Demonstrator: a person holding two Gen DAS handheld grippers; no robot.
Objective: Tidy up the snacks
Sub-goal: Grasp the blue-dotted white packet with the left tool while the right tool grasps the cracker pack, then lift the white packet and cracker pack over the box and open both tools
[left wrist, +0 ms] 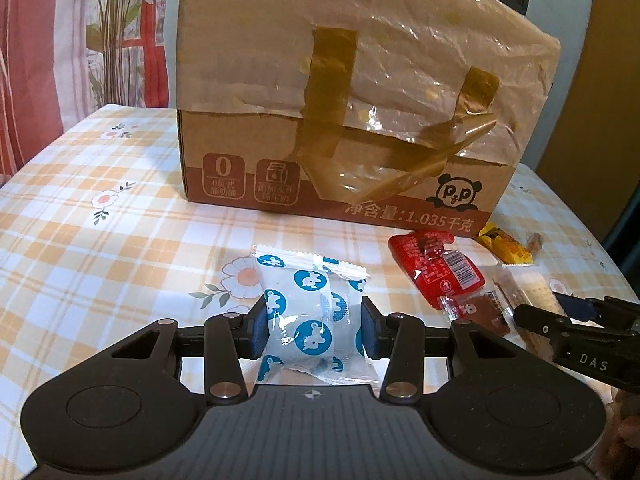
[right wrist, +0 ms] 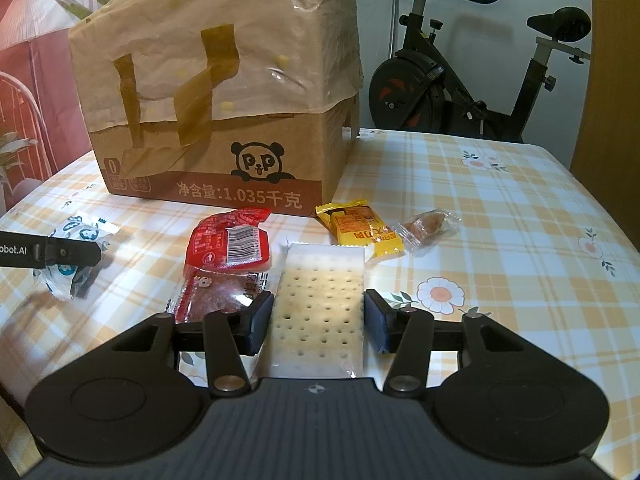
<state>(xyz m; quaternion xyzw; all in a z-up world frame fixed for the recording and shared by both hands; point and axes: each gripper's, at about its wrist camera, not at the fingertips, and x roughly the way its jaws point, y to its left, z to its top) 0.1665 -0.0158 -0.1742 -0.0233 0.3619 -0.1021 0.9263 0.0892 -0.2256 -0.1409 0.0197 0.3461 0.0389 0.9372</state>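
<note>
A white snack packet with blue round prints [left wrist: 310, 312] lies on the checked tablecloth between the pads of my left gripper [left wrist: 314, 326]; the pads touch its sides. In the right wrist view a clear-wrapped cracker packet [right wrist: 320, 300] lies between the pads of my right gripper [right wrist: 318, 318], which stand close to its edges with small gaps. A red packet [right wrist: 228, 242], a small dark red packet [right wrist: 216, 294], a yellow packet [right wrist: 362, 228] and a clear-wrapped candy [right wrist: 430, 224] lie nearby. A taped cardboard box [right wrist: 224, 120] stands behind them.
The table [right wrist: 500, 220] has a yellow checked cloth with flower prints. An exercise bike [right wrist: 460, 76] stands behind the table on the right. A red patterned curtain [left wrist: 36, 60] hangs at the left. The left gripper shows in the right wrist view [right wrist: 52, 254].
</note>
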